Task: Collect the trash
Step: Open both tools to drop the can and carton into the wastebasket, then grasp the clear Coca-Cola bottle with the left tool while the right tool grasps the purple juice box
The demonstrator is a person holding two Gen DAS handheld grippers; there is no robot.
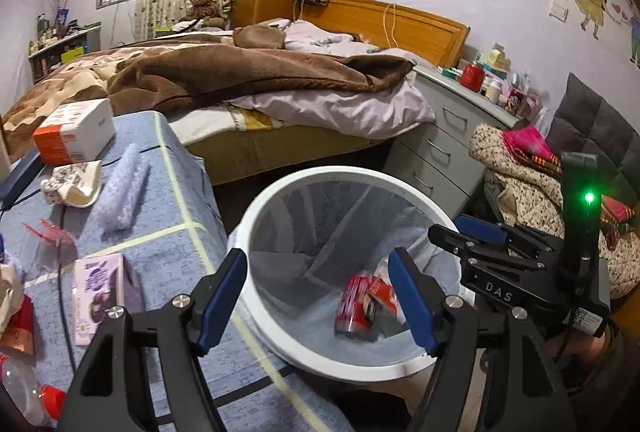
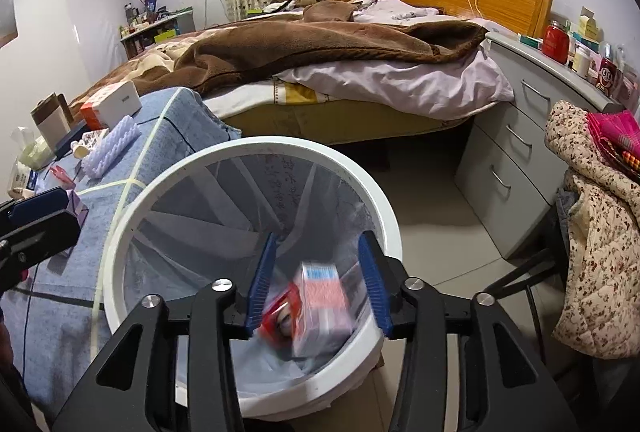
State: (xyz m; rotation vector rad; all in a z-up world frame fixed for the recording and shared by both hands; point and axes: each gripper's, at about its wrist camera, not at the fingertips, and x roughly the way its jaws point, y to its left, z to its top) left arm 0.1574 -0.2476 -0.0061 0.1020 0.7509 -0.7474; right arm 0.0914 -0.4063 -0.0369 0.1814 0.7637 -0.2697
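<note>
Below parted fingers point(image 2: 264, 272), blurred carton point(image 2: 320, 296), seemingly loose

A round white trash bin point(image 2: 384, 216) stands on the floor, just beside a tabletop point(image 1: 168, 192) covered in blue cloth, and is lined with a thin translucent bag. Inside it, a red wrapper point(image 1: 360, 302) lies crumpled near the bottom, and a pink and white carton point(image 2: 322, 302) sits tilted over it, blurred. On the tabletop lie more pieces: a white and orange box point(image 1: 74, 136) on its side, a crumpled patterned paper cup point(image 1: 74, 184), a strip of pale bubble wrap point(image 1: 124, 188), a pink box point(image 1: 98, 296) lying flat, and a clear plastic bottle point(image 1: 24, 392) with a red cap at the near edge.
</note>
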